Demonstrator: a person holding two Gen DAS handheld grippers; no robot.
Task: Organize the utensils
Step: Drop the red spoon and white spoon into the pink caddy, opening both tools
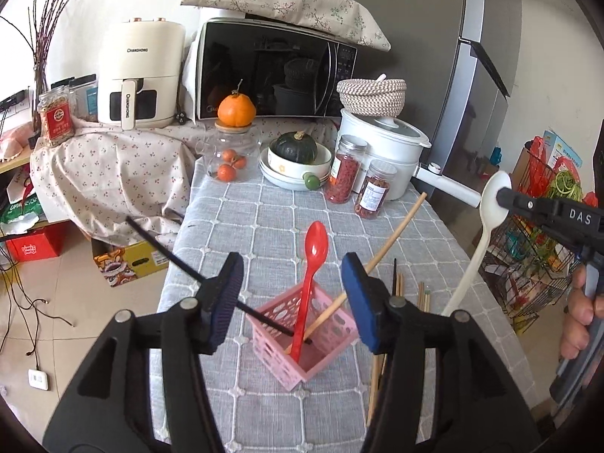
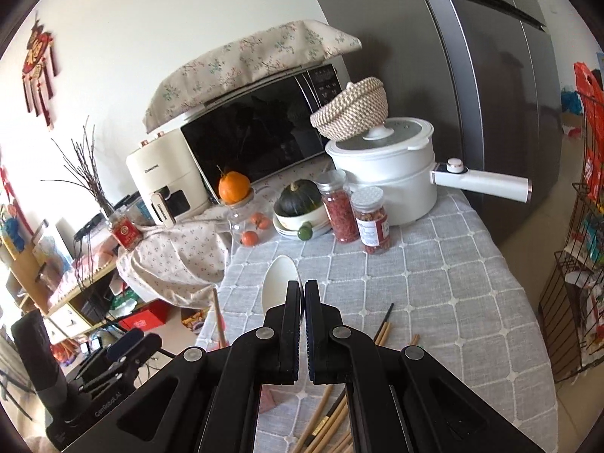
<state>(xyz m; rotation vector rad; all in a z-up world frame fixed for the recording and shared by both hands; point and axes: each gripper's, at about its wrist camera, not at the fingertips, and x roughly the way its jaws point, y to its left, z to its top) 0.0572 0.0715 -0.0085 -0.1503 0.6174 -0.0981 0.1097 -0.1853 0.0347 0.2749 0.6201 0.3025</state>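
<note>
A pink slotted holder point(image 1: 302, 336) stands on the grey checked tablecloth point(image 1: 264, 226). In it lean a red spoon point(image 1: 315, 260), a black chopstick point(image 1: 166, 253) and a wooden chopstick point(image 1: 392, 238). My left gripper point(image 1: 292, 294) is open, its blue pads on either side above the holder. My right gripper point(image 2: 304, 294) is shut on a white spoon point(image 2: 279, 283), held up in the air; it also shows in the left wrist view point(image 1: 487, 211). Loose wooden and black chopsticks point(image 2: 332, 415) lie on the cloth below the right gripper.
At the table's far end stand two spice jars point(image 1: 345, 173), a white electric pot point(image 1: 381, 143) with a woven basket on it, bowls with a green squash point(image 1: 296, 149), a glass jar point(image 1: 230, 158), a microwave point(image 1: 271, 71) and an air fryer point(image 1: 141, 75). A fridge point(image 1: 453, 56) stands right.
</note>
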